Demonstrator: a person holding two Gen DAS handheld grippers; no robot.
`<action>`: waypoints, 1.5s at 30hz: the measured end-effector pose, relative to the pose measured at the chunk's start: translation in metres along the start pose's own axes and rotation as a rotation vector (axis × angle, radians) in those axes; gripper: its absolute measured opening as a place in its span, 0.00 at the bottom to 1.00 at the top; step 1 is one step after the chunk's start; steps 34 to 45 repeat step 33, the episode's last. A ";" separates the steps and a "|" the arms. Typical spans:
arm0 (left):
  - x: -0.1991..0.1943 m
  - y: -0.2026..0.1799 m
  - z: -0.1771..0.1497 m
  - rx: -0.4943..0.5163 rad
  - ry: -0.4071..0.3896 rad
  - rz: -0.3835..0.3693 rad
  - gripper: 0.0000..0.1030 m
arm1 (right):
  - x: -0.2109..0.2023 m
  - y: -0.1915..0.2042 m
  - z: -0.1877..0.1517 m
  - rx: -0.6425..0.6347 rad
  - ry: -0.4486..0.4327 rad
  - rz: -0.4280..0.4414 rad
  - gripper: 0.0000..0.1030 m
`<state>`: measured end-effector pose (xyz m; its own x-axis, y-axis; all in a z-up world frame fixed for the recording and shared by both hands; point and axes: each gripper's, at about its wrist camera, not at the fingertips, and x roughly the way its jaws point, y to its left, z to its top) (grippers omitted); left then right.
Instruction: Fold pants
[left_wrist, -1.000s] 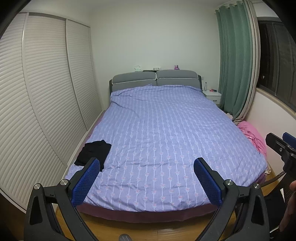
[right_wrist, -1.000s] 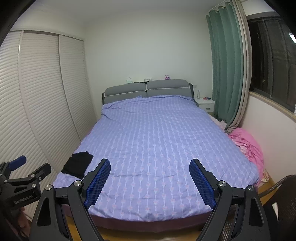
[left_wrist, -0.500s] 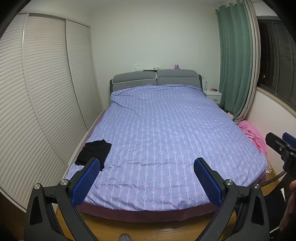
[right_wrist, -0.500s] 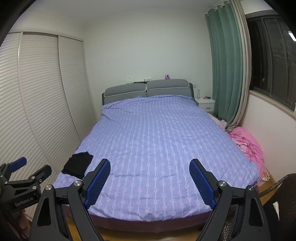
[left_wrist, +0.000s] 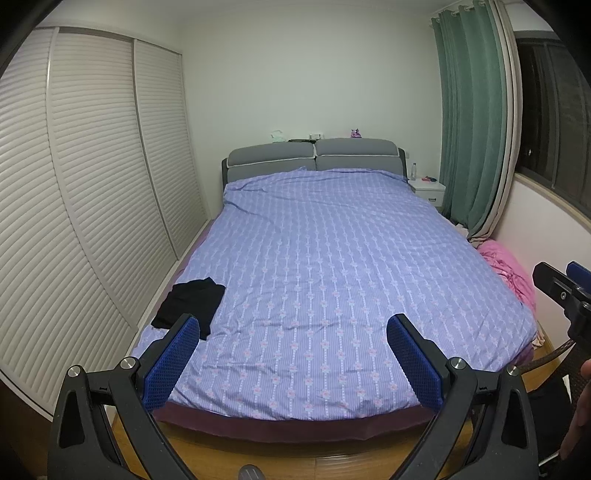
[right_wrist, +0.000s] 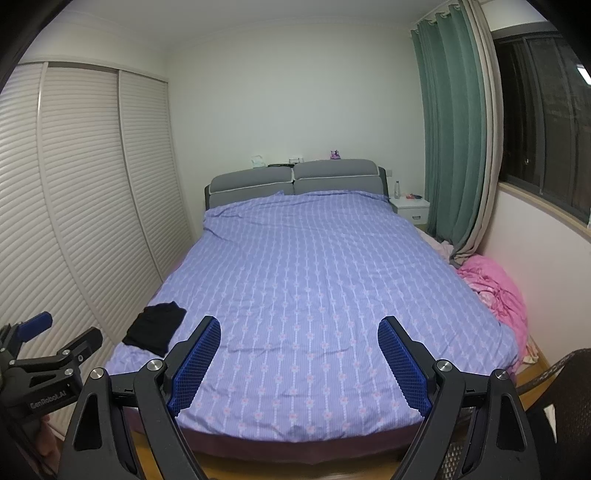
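Black pants (left_wrist: 190, 301) lie in a small heap on the near left corner of the purple bed cover (left_wrist: 332, 266); the right wrist view shows the pants (right_wrist: 155, 326) too. My left gripper (left_wrist: 293, 325) is held open at the foot of the bed, nothing between its blue pads, and its left finger overlaps the pants' near edge in the picture. My right gripper (right_wrist: 299, 326) is open too, empty, to the right of the pants. Both hang well short of the garment.
A slatted wardrobe (left_wrist: 74, 184) runs along the left of the bed. At the right, a pink blanket (right_wrist: 495, 288) is piled below a green curtain (right_wrist: 447, 140), with a white nightstand (right_wrist: 412, 206) behind. A dark wicker chair (right_wrist: 569, 406) stands near right. Wooden floor lies below.
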<state>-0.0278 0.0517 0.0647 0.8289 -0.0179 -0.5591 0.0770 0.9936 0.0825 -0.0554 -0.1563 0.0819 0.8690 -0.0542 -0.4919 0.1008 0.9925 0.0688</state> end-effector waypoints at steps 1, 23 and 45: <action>0.000 0.000 0.000 0.000 0.001 -0.001 1.00 | 0.000 0.000 0.000 -0.001 0.000 0.000 0.85; 0.004 0.002 -0.001 0.007 -0.002 -0.010 1.00 | 0.001 0.003 0.001 -0.019 -0.003 0.003 0.85; 0.010 0.002 0.000 0.020 -0.008 -0.047 1.00 | 0.004 0.008 0.002 -0.029 0.006 0.001 0.85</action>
